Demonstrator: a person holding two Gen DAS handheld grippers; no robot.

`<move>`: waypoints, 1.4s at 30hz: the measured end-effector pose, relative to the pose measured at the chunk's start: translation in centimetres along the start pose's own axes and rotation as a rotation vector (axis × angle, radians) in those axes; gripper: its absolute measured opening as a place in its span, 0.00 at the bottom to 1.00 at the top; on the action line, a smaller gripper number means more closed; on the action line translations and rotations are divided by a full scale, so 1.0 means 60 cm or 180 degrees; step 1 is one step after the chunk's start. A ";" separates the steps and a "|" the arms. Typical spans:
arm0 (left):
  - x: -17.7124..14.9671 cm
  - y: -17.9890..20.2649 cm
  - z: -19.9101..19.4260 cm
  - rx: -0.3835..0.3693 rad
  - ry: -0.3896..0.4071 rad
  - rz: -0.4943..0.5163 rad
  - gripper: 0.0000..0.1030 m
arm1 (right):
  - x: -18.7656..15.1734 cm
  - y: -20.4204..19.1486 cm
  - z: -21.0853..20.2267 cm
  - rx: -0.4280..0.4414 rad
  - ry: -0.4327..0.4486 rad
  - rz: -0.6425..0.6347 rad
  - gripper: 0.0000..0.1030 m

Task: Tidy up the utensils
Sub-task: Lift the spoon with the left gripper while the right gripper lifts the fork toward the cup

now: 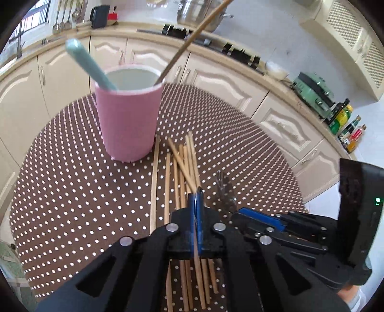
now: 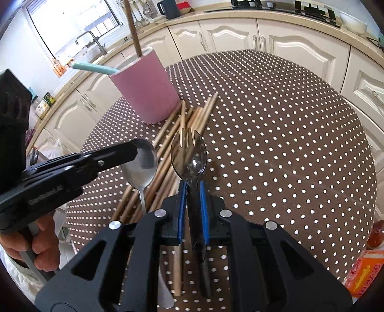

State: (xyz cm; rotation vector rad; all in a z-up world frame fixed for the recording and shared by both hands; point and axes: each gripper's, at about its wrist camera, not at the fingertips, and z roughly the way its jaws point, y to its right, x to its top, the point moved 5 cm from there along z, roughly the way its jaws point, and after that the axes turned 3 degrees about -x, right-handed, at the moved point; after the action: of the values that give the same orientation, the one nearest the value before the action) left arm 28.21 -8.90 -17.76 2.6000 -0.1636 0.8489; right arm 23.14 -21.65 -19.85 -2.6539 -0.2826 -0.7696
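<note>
- Cup [image 1: 128, 122], pink, at 11 o'clock on worktop [image 1: 72, 192]: a teal handle [image 1: 88, 64] and one chopstick [image 1: 192, 43] are held inside.
- Left gripper [image 1: 198, 211]: jaws pressed together, what is pinched cannot be told.
- Right gripper [image 2: 192, 204]: jaws pinched on a spork [image 2: 189, 153].

Home kitchen: cream cabinets [image 1: 216, 79] under curved countertop [image 2: 300, 18], hob [image 1: 208, 39], sink tap [image 2: 92, 39], hanging ladles [image 1: 63, 16], sauce bottles [image 1: 352, 134]

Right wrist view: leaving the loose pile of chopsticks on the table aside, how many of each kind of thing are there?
Pink cup: 1
Teal-handled utensil in the cup: 1
Chopstick standing in the cup: 1
Metal spoon: 1
Dark spork: 1
Total: 5
</note>
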 end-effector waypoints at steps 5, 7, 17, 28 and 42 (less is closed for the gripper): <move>0.006 0.019 -0.068 -0.0104 0.0258 0.0128 0.02 | 0.007 -0.022 -0.033 0.0049 0.0224 -0.0028 0.12; 0.008 0.026 -0.092 -0.0139 0.0357 0.0151 0.01 | 0.011 -0.030 -0.050 0.0060 0.0347 -0.0040 0.12; 0.043 0.050 -0.227 0.0076 0.1108 0.0428 0.01 | 0.038 -0.079 -0.139 0.0111 0.0991 -0.0124 0.12; 0.134 0.030 -0.373 0.0572 0.1919 0.0603 0.02 | 0.104 -0.147 -0.166 0.0283 0.1586 -0.0215 0.12; 0.258 0.013 -0.362 0.1210 0.2553 0.0966 0.02 | 0.233 -0.170 -0.112 0.0343 0.2359 -0.0165 0.12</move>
State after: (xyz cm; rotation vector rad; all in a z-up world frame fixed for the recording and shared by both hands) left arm 28.80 -0.59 7.59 2.3462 -0.1759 2.1243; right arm 28.60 -13.72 -3.98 -2.0821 -0.1793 -1.6167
